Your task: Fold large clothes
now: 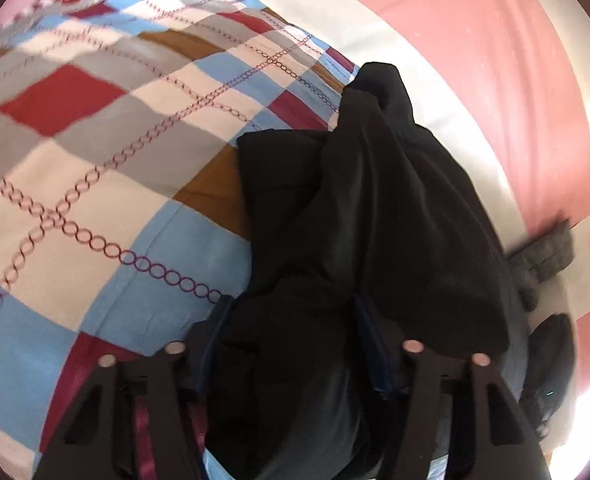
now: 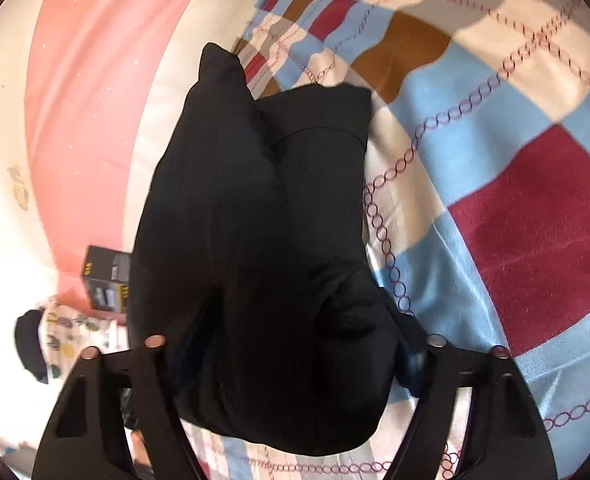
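A large black garment (image 1: 359,216) hangs bunched over a checked bedspread (image 1: 95,152). My left gripper (image 1: 291,344) has the black cloth bunched between its fingers and holds it up. In the right wrist view the same black garment (image 2: 263,220) fills the middle, and my right gripper (image 2: 295,344) also has cloth bunched between its fingers. The garment's far end (image 2: 219,60) droops toward the bed's edge. The fingertips themselves are hidden by cloth in both views.
The bedspread (image 2: 515,200) has red, blue, white, grey and brown squares. A pink and white wall or curtain (image 1: 475,60) lies beyond the bed. A dark box (image 2: 107,280) and patterned cloth (image 2: 63,336) lie low at left. A grey cloth (image 1: 547,252) lies at right.
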`<state>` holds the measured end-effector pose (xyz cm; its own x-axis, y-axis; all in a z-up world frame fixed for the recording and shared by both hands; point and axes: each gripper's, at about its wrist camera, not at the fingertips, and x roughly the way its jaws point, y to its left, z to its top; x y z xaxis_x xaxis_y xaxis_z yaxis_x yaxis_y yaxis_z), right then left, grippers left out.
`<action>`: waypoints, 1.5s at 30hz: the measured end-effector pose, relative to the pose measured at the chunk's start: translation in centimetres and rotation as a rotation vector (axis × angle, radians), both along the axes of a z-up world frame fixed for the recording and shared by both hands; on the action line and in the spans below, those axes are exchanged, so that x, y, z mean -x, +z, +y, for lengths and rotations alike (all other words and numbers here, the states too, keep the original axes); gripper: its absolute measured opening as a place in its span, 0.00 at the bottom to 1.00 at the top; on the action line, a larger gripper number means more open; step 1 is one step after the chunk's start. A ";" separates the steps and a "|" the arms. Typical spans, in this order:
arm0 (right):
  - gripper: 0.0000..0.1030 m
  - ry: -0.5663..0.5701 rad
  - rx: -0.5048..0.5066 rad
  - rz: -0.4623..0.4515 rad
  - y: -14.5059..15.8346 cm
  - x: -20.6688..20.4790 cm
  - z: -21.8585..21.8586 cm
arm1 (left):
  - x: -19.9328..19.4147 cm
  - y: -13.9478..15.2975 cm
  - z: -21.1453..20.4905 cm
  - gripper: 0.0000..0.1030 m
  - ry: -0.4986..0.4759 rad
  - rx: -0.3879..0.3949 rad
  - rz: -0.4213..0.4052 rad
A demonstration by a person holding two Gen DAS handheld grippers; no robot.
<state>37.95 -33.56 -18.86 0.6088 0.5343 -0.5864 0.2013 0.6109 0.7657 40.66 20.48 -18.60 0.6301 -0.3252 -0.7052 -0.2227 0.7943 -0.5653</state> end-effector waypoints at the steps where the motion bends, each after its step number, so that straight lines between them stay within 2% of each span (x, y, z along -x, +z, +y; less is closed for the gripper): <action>1: 0.54 -0.001 0.011 -0.007 0.4 0.1 0.2 | -0.1 0.6 -0.3 0.44 -0.009 -0.030 0.004; 2: 0.48 -0.003 0.022 -0.007 0.8 0.1 0.4 | 0.0 1.3 -0.6 0.35 -0.020 -0.057 0.005; 3: 0.45 -0.003 0.029 -0.007 1.4 0.3 0.4 | 0.1 1.9 -0.7 0.30 -0.027 -0.079 0.006; 5: 0.40 -0.007 0.027 -0.011 2.3 0.9 0.4 | 0.6 3.4 -0.8 0.28 -0.030 -0.109 0.002; 10: 0.38 0.023 0.050 -0.024 4.9 3.5 0.7 | 3.9 6.0 -0.1 0.27 -0.043 -0.097 -0.014; 13: 0.38 0.040 0.061 -0.021 5.7 6.9 0.7 | 7.5 6.8 0.0 0.27 -0.065 -0.089 -0.009; 23: 0.38 0.033 0.038 0.053 6.1 21.4 -0.2 | 24.5 8.0 -0.6 0.27 -0.092 -0.055 0.037; 27: 0.39 0.027 0.038 0.090 5.4 26.2 -0.5 | 29.9 6.8 -0.8 0.27 -0.108 -0.052 0.072; 30: 0.43 0.015 0.041 0.137 3.5 27.9 -0.5 | 31.4 5.2 -0.7 0.29 -0.105 -0.042 0.094; 33: 0.57 -0.010 0.053 0.172 3.1 28.2 -0.9 | 31.1 5.2 -0.6 0.34 -0.091 -0.041 0.117; 35: 0.62 -0.028 0.124 0.169 4.4 28.4 -1.2 | 31.0 6.1 -0.6 0.36 -0.097 -0.072 0.119; 37: 0.62 -0.034 0.223 0.114 6.7 29.3 -1.3 | 31.6 7.4 -0.5 0.33 -0.099 -0.122 0.109; 39: 0.62 -0.041 0.284 0.039 9.4 30.0 -1.3 | 32.5 9.1 -0.2 0.33 -0.080 -0.171 0.062; 40: 0.62 -0.043 0.345 -0.009 10.9 30.3 -0.9 | 32.9 10.0 -0.1 0.33 -0.071 -0.195 0.038; 43: 0.62 0.005 0.523 -0.132 13.9 30.4 2.4 | 33.3 12.2 -1.7 0.33 -0.089 -0.236 -0.033; 45: 0.62 0.077 0.578 -0.177 14.2 29.8 5.4 | 32.7 13.0 -4.3 0.33 -0.146 -0.251 -0.081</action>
<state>8.14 -28.14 -4.68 0.6960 0.2061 -0.6879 0.0398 0.9454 0.3235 7.98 16.21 -5.56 0.6471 -0.2385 -0.7242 -0.0579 0.9317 -0.3585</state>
